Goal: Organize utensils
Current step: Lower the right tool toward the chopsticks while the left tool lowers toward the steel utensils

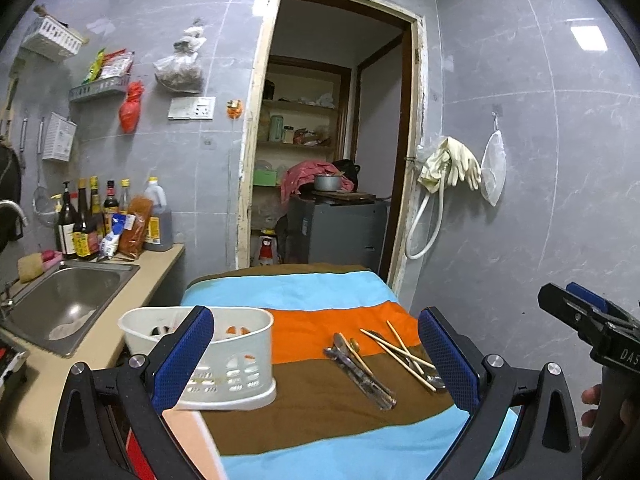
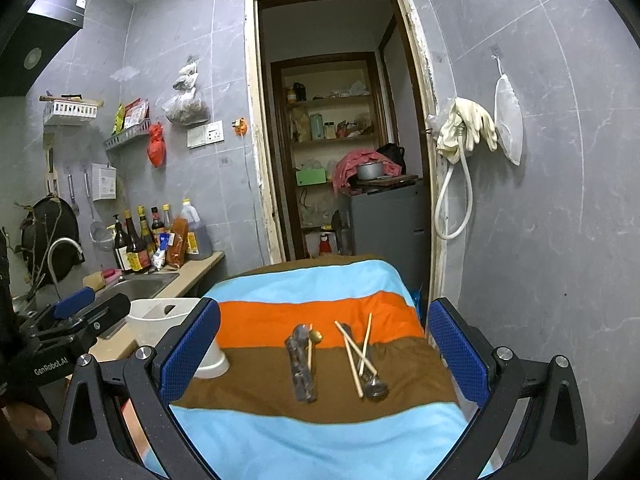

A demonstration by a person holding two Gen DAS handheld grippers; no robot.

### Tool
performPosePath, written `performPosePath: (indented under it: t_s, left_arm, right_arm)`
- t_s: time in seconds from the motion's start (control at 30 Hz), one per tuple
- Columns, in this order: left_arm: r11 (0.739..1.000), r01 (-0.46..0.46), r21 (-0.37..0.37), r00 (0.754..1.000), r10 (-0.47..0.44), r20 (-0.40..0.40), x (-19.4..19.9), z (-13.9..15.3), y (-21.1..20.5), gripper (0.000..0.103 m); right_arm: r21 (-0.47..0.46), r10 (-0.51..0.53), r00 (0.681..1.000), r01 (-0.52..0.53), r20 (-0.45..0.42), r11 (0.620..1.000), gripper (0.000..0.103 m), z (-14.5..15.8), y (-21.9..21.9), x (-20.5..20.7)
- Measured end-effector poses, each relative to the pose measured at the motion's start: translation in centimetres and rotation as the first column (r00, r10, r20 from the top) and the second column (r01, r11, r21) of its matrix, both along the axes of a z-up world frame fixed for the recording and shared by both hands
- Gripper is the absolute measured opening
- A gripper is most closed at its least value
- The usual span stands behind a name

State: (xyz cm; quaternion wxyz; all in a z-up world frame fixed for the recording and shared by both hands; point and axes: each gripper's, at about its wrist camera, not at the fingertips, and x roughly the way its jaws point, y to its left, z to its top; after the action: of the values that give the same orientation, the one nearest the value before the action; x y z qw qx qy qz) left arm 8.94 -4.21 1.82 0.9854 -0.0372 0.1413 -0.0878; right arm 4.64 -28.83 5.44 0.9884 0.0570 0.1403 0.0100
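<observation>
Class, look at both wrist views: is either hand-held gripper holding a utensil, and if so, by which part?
Nothing is held. The left hand-held gripper and right hand-held gripper are both open and empty; the chopsticks and spoons lie untouched on the striped cloth.

My left gripper (image 1: 316, 354) and right gripper (image 2: 324, 350) are alike: black frames, blue mesh-textured pads (image 1: 182, 356) on each finger, silver screws (image 1: 137, 360) at the joints. White lettering (image 2: 51, 365) on the left one's body reads "GenRobot.AI".

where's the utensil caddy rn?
White utensil caddy sits on the striped cloth's left edge, beside the sink counter, left of the loose utensils.
</observation>
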Motion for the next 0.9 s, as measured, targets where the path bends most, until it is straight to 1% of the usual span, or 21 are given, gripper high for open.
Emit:
performPosePath:
  t_s: [0.1, 0.17, 0.27, 0.4, 0.47, 0.5, 0.57, 0.63, 0.7, 0.73, 0.77, 0.8, 0.87, 0.9]
  left_arm:
    - [1.000, 0.004, 0.011, 1.000, -0.004, -0.029, 2.2, -0.5, -1.5, 0.103]
    - [1.000, 0.011, 0.020, 0.998, -0.009, -0.062, 3.8, -0.9, -2.8, 0.103]
    - [1.000, 0.009, 0.022, 0.996, -0.007, -0.085, 5.8, -1.6, -4.2, 0.103]
    - [1.000, -0.012, 0.021, 0.990, 0.015, -0.142, 8.6, -3.5, -6.1, 0.103]
    - [0.999, -0.023, 0.022, 0.984, 0.026, -0.178, 9.7, -4.5, -6.8, 0.103]
    - [0.999, -0.029, 0.030, 0.979, 0.034, -0.200, 10.5, -5.0, -7.2, 0.103]
    - [0.998, -0.038, 0.048, 0.973, 0.048, -0.225, 11.5, -5.7, -7.9, 0.103]
    - [0.997, -0.044, 0.062, 0.964, 0.059, -0.259, 12.7, -6.5, -8.5, 0.103]
    - [0.997, -0.050, 0.062, 0.954, 0.067, -0.294, 13.8, -7.3, -8.8, 0.103]
    - [0.997, -0.054, 0.057, 0.946, 0.069, -0.317, 14.4, -7.7, -8.8, 0.103]
    - [0.997, -0.056, 0.054, 0.939, 0.071, -0.337, 14.9, -8.2, -8.9, 0.103]
    - [0.997, -0.061, 0.047, 0.925, 0.075, -0.372, 15.6, -8.7, -8.9, 0.102]
    - [0.996, -0.074, 0.040, 0.910, 0.084, -0.407, 16.8, -9.5, -8.9, 0.102]
    - [0.996, -0.081, 0.035, 0.901, 0.089, -0.425, 17.3, -10.0, -8.8, 0.102]
  right_arm:
    - [0.000, 0.006, 1.000, -0.006, -0.008, 1.000, 0.102, -0.3, -1.2, 2.0]
    - [0.006, 0.013, 0.999, -0.013, -0.030, 1.000, 0.102, -0.8, -2.5, 4.2]
    - [0.012, 0.020, 0.998, -0.019, -0.054, 1.000, 0.102, -1.4, -4.4, 7.2]
    - [-0.012, 0.021, 0.995, -0.023, -0.100, 1.000, 0.102, -2.8, -6.2, 10.9]
    - [-0.033, 0.020, 0.989, -0.025, -0.144, 0.999, 0.102, -3.6, -7.0, 13.0]
    - [-0.051, 0.021, 0.983, -0.031, -0.184, 0.998, 0.102, -4.3, -7.4, 14.4]
    - [-0.067, 0.032, 0.972, -0.049, -0.233, 0.997, 0.102, -5.3, -8.0, 16.3]
    - [-0.055, 0.048, 0.963, -0.065, -0.265, 0.996, 0.102, -6.4, -8.3, 17.3]
    - [-0.013, 0.072, 0.943, -0.081, -0.326, 0.997, 0.102, -7.9, -9.0, 19.2]
    - [0.004, 0.082, 0.935, -0.086, -0.346, 0.996, 0.102, -8.5, -9.1, 19.5]
    - [0.047, 0.107, 0.916, -0.096, -0.386, 0.994, 0.102, -9.6, -9.4, 20.5]
    - [0.077, 0.122, 0.905, -0.099, -0.407, 0.992, 0.102, -10.3, -9.7, 21.1]
    - [0.137, 0.151, 0.883, -0.100, -0.445, 0.986, 0.102, -11.9, -10.2, 22.8]
    - [0.142, 0.154, 0.877, -0.099, -0.454, 0.985, 0.102, -12.6, -10.2, 23.2]
